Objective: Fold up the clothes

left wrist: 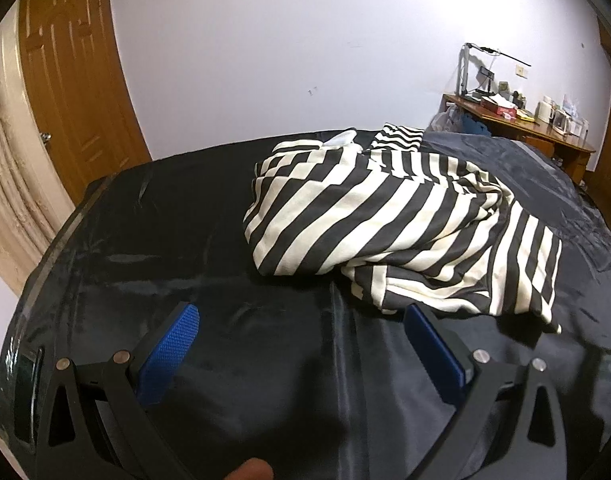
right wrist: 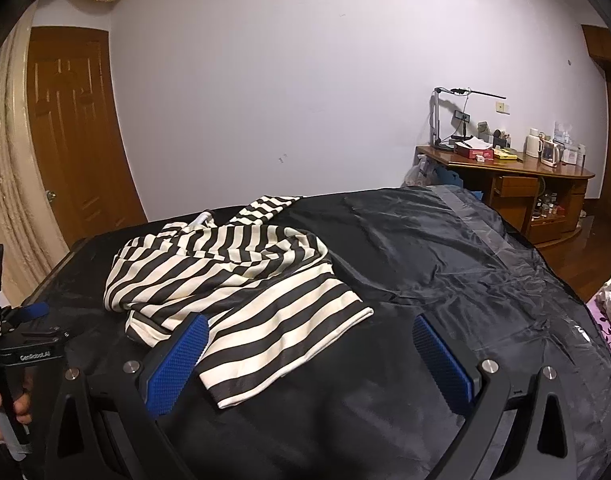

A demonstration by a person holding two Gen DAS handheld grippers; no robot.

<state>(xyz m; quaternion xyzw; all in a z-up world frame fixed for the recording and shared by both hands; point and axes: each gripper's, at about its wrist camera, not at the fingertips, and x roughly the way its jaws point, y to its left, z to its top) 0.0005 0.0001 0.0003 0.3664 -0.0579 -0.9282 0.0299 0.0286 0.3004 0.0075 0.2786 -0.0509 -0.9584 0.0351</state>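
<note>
From the left wrist view, a black-and-cream striped garment [left wrist: 401, 224] lies crumpled on a surface under a glossy black sheet [left wrist: 209, 280], right of centre, with nothing between it and the camera. A wooden door [left wrist: 73, 84] stands far left beside a cream curtain [left wrist: 9, 184], and a plain white wall [left wrist: 285, 48] runs behind. Far right, a wooden bench [left wrist: 545, 136] carries a lamp, boxes and a kettle. The left gripper [left wrist: 301, 344] hovers low over the sheet, its blue-padded fingers [left wrist: 173, 352] spread wide and holding nothing; the garment's near hem lies just beyond the right finger.

From the right wrist view, the striped garment [right wrist: 233, 276] sits left of centre, one flat panel reaching towards the camera. The right gripper [right wrist: 309, 356] is spread wide and empty, its left finger [right wrist: 177, 364] overlapping the garment's near edge; contact cannot be told. At the far left a hand [right wrist: 5, 400] grips the other tool's handle. The cluttered bench [right wrist: 521, 184] stands far right against the wall [right wrist: 305, 80].
</note>
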